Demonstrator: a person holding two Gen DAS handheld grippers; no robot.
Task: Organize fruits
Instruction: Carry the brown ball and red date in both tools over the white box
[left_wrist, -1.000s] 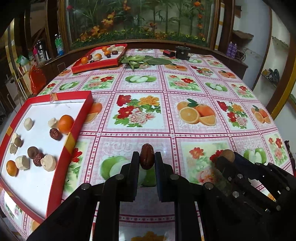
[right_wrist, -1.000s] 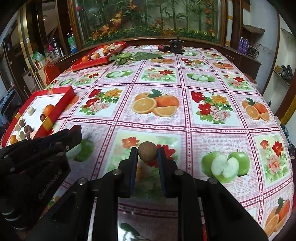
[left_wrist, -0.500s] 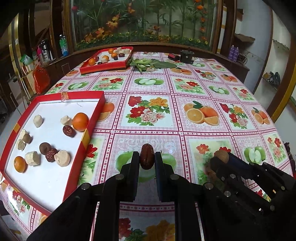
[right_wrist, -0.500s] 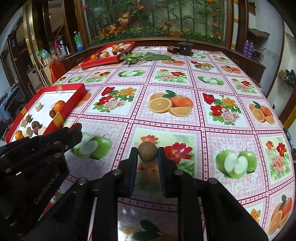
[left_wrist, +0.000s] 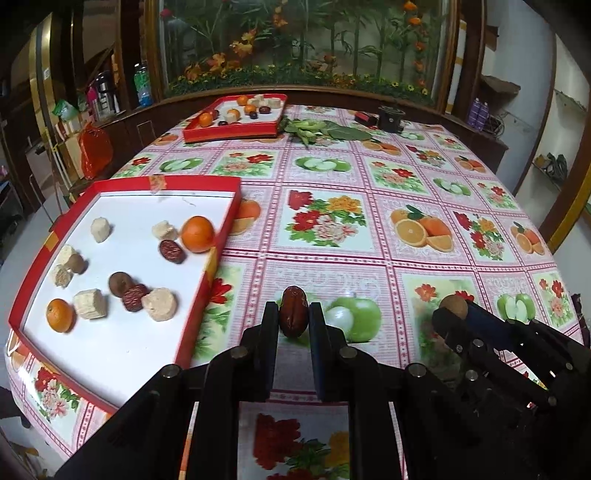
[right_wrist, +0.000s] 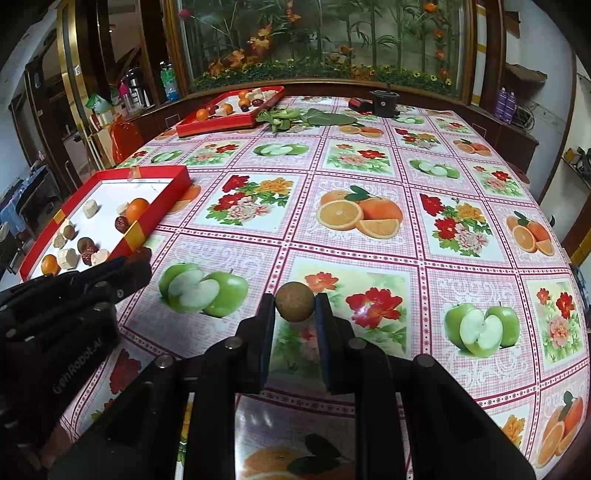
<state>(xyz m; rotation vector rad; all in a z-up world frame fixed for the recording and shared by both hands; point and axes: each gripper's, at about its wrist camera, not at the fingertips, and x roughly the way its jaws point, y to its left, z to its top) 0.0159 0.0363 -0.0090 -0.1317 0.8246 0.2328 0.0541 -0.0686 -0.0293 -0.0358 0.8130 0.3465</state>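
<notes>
My left gripper is shut on a dark red date, held above the tablecloth just right of the near red tray. That tray holds oranges, dates, brown round fruits and pale cake pieces. My right gripper is shut on a round brown fruit over the table's near middle. In the left wrist view the right gripper shows at lower right with that brown fruit. The left gripper appears at the left of the right wrist view.
A second red tray with fruit stands at the far left of the table. Green leaves and a small black object lie near the far edge. The fruit-patterned tablecloth covers the round table.
Both grippers have pulled back and risen a little, each still holding its fruit. The near tray now sits closer to the centre of the left wrist view.
</notes>
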